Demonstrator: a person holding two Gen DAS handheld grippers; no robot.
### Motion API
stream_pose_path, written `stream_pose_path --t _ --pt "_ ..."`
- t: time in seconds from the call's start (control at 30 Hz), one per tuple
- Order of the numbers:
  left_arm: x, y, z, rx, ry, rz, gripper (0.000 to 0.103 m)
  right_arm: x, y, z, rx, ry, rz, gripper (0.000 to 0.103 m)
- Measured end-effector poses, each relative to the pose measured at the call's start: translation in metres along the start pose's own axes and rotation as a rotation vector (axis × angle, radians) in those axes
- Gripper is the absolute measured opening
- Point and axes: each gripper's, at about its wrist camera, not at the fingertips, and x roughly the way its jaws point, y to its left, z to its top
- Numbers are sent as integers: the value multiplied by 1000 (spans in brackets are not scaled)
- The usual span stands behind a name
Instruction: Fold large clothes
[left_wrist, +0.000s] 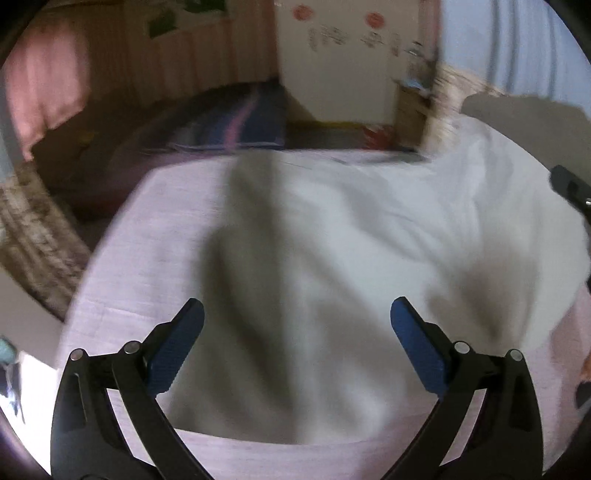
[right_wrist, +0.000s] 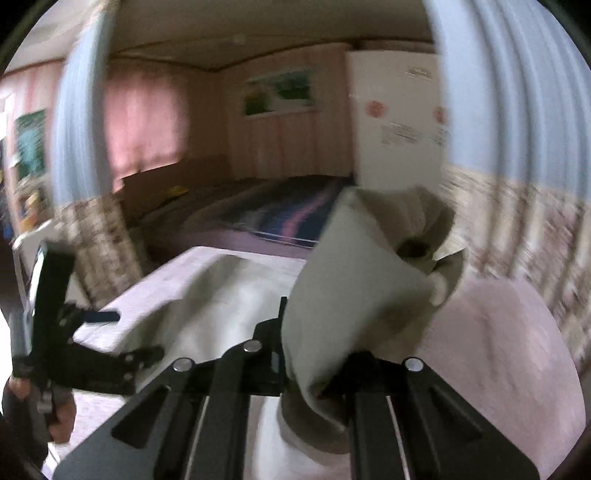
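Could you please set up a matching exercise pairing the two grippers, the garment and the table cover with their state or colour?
Things:
1. left gripper
2. right gripper
3. white garment
4. table cover

States:
A. pale pink
B. jaws open, nothing between them
C. partly lifted, the rest lying spread out
D. shut on cloth

Pairs: 1-B, 2-D, 3-C, 4-A

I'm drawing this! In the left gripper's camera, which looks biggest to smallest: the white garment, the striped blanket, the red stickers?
1. white garment
2. striped blanket, farther away, so really bigger than it looks
3. red stickers
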Motion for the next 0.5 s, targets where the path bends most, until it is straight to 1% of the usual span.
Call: stream_pose_path --t 0.07,0.13,0.2,0.23,0.3,0.37,0.4,0.43,0.5 --pt "-6 29 0 -17 -13 58 100 14 41 12 -59 1 82 7" --pt "-13 62 -3 -35 -19 116 100 29 75 16 -92 22 162 7" --pt "-18 92 -10 -60 -16 171 100 56 112 6 -141 98 230 6" --pt "-19 102 -14 -70 -13 192 100 76 130 -8 -171 166 255 6" --pt "-17 122 -24 -94 4 222 100 104 150 -35 -211 263 259 6" --pt "-13 134 -30 -117 24 211 100 129 163 -67 -243 357 249 7" --pt "-10 139 -35 -135 41 200 100 134 165 -76 -251 370 246 8" --pt "-9 143 -40 -142 54 197 100 135 164 -78 -240 373 255 11" --pt "-9 147 -44 -139 63 202 100 131 160 -71 -218 381 260 19"
